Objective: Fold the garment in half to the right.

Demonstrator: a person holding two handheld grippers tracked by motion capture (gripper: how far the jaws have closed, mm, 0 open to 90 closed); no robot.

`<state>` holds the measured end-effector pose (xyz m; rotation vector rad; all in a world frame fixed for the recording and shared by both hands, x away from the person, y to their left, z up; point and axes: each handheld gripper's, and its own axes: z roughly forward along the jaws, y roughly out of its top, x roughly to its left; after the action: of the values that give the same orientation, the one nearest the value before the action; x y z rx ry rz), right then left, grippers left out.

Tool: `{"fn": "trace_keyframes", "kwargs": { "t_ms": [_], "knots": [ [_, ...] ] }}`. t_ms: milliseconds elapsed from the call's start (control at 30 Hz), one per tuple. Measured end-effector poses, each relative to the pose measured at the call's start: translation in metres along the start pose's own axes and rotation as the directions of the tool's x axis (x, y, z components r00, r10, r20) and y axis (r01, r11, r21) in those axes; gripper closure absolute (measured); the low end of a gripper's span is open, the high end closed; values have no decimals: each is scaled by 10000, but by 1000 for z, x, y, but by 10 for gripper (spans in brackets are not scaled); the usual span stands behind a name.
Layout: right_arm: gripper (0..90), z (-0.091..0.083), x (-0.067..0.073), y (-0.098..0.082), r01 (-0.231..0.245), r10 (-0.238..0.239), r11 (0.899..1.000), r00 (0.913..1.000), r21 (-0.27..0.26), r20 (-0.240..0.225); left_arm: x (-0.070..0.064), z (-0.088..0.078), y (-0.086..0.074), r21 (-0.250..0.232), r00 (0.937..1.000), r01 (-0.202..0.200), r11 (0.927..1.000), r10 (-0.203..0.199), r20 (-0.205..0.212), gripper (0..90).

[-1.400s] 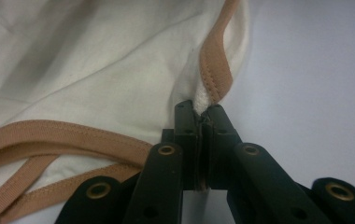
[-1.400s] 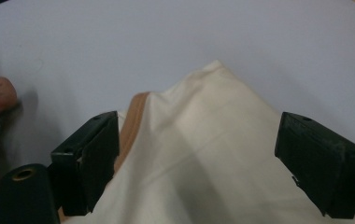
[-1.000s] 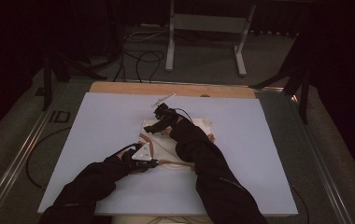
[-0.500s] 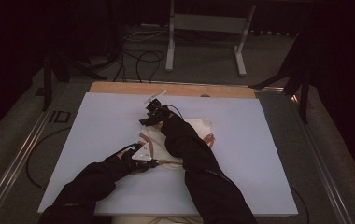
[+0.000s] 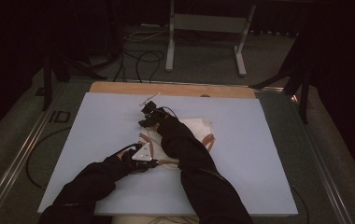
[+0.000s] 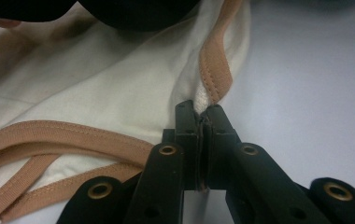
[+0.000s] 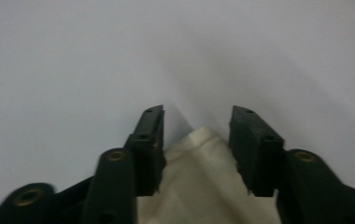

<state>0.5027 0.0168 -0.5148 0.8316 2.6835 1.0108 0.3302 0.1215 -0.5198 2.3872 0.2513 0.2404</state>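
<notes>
Cream garment [image 5: 192, 130] with tan trim lies mid-table on the pale blue board [image 5: 96, 121], bunched under my forearms. My left gripper [image 5: 140, 163] is pressed together on the near hem: in the left gripper view the jaws meet on the cloth edge right where the tan binding [image 6: 215, 70] runs into them, so that corner is anchored. My right gripper [image 5: 148, 122] is out at the far-left corner of the cloth; its jaws have just been closing and stand part-spread, with a cream corner tip [image 7: 203, 140] sitting between them but not yet pinched, pads clear on both sides. I read the step as grabbing that far corner so I can stretch or fold the piece against the left-hand anchor. To do it well: push the right tongs slightly deeper so the pads land on cloth, not just the tip, or it'll slip out on the first pull. Keep the lower jaw skimming the board so it goes under the fabric instead of shoving it into a ridge. Close fully before lifting. Left hand shouldn't move; if it drifts, the hem slackens and the binding twists. Risk: catching one layer only, can't tell how many layers are at that corner from here.
</notes>
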Motion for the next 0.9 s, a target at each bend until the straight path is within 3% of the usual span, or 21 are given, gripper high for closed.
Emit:
{"fn": "trace_keyframes", "kwargs": {
  "t_ms": [133, 233, 400, 500, 900],
  "knots": [
    [659, 1, 2, -1, 241, -246, 9995, 9994, 202, 248, 0, 0, 0, 5, 10000, -12, 10000, 12, -11, 875],
    [688, 1, 2, 0, 315, -321, 9992, 9991, 235, 264, -1, 0, 0, 6, 10000, 10, 10000, -10, -33, 875],
    [829, 1, 4, 1, 416, -423, 9987, 9989, 300, 217, -1, 0, 1, 0, 10000, 58, 10000, -58, -24, 876],
    [864, 1, 4, 1, 387, -393, 9986, 9991, 358, 160, -1, 0, 1, -14, 9999, 99, 10000, -99, -16, 879],
    [874, -15, 3, 3, 424, -424, 9991, 9991, 18, 34, 0, -2, 2, -49, 10000, 45, 10000, -45, 42, 881]
  ]
}}
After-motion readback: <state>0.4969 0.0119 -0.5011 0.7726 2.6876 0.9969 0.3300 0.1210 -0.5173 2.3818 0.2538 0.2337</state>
